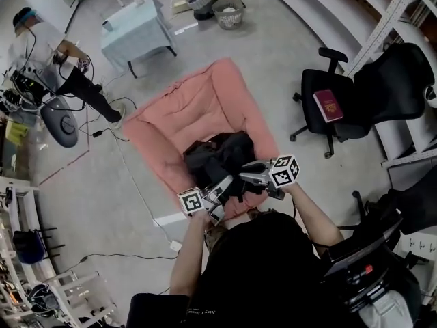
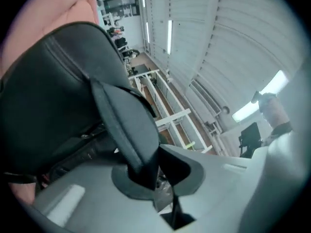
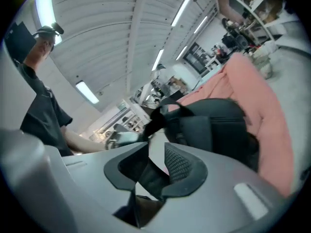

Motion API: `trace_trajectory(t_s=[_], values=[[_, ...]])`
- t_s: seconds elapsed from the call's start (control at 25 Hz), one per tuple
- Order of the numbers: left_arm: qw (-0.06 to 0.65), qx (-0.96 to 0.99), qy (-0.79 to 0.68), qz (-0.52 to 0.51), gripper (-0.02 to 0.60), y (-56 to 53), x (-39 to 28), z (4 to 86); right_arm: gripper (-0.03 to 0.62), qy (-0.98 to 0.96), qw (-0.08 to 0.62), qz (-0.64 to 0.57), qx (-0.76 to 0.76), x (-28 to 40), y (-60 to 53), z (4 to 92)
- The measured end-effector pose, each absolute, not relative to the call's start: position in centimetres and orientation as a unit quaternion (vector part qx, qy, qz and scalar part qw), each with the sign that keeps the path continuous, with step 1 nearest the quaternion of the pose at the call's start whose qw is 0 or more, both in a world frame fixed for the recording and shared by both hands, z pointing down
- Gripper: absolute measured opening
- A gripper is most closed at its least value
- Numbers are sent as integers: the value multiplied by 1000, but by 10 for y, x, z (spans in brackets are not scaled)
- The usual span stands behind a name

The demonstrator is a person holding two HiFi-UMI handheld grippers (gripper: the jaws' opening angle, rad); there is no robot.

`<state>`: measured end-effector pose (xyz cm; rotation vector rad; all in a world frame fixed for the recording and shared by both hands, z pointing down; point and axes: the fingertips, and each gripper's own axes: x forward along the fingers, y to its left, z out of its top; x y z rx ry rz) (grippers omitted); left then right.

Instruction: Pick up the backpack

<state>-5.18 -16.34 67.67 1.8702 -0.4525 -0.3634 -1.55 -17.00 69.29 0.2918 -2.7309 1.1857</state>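
Observation:
A black backpack (image 1: 218, 154) lies on a pink floor cushion (image 1: 184, 108) just in front of me. My left gripper (image 1: 217, 188) is at its near left edge. In the left gripper view a padded black shoulder strap (image 2: 129, 130) runs from the backpack (image 2: 48, 106) down into my left gripper (image 2: 155, 173), whose jaws pinch it. My right gripper (image 1: 247, 176) is at the near right edge. A thin black webbing strap (image 3: 155, 118) leads taut from the backpack's top (image 3: 223, 130) into my right gripper (image 3: 155, 165). There it is caught deep between the jaws, whose tips stand apart.
A black office chair (image 1: 355, 94) with a red book (image 1: 328, 104) on its seat stands to the right. A person (image 1: 48, 53) works at the far left. A small cloth-covered table (image 1: 136, 33), baskets (image 1: 229, 12) and floor cables (image 1: 133, 176) lie around the cushion.

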Motion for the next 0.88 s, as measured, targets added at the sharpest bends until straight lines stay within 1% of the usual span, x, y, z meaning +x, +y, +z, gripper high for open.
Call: trace_trajectory(t_s=[0.04, 0.08, 0.16, 0.24, 0.32, 0.36, 0.4, 0.44, 0.52, 0.56, 0.6, 0.64, 0.76, 0.88], values=[[567, 779, -188, -189, 29, -167, -55, 670, 126, -908, 85, 388, 137, 2, -182, 704], [573, 769, -180, -219, 29, -170, -60, 661, 159, -904, 102, 376, 174, 17, -193, 716], [572, 762, -163, -257, 29, -170, -71, 643, 192, -900, 143, 356, 207, 34, -208, 739], [561, 771, -152, -262, 29, -163, -77, 632, 221, -901, 173, 355, 179, 28, -207, 755], [544, 793, -149, -230, 29, -149, -80, 634, 251, -905, 192, 360, 118, 3, -195, 767], [537, 804, -147, -210, 29, -139, -81, 637, 253, -907, 198, 365, 78, -14, -185, 769], [534, 810, -143, -193, 29, -129, -80, 638, 230, -905, 199, 373, 33, -33, -172, 768], [532, 815, -140, -182, 26, -119, -78, 638, 186, -901, 197, 387, -13, -50, -158, 764], [526, 819, -142, -180, 28, -104, -80, 636, 169, -886, 180, 419, -81, -77, -133, 755], [522, 818, -147, -189, 31, -99, -84, 635, 129, -879, 171, 434, -99, -86, -124, 752], [518, 816, -155, -204, 34, -96, -90, 635, 66, -872, 163, 447, -112, -92, -115, 749], [512, 813, -166, -221, 34, -96, -97, 634, 55, -866, 154, 459, -124, -94, -106, 746], [484, 810, -203, -261, 34, -103, -112, 634, 54, -855, 102, 485, -152, -84, -89, 719], [478, 813, -201, -267, 39, -118, -104, 633, 56, -854, 64, 494, -150, -62, -82, 689]])
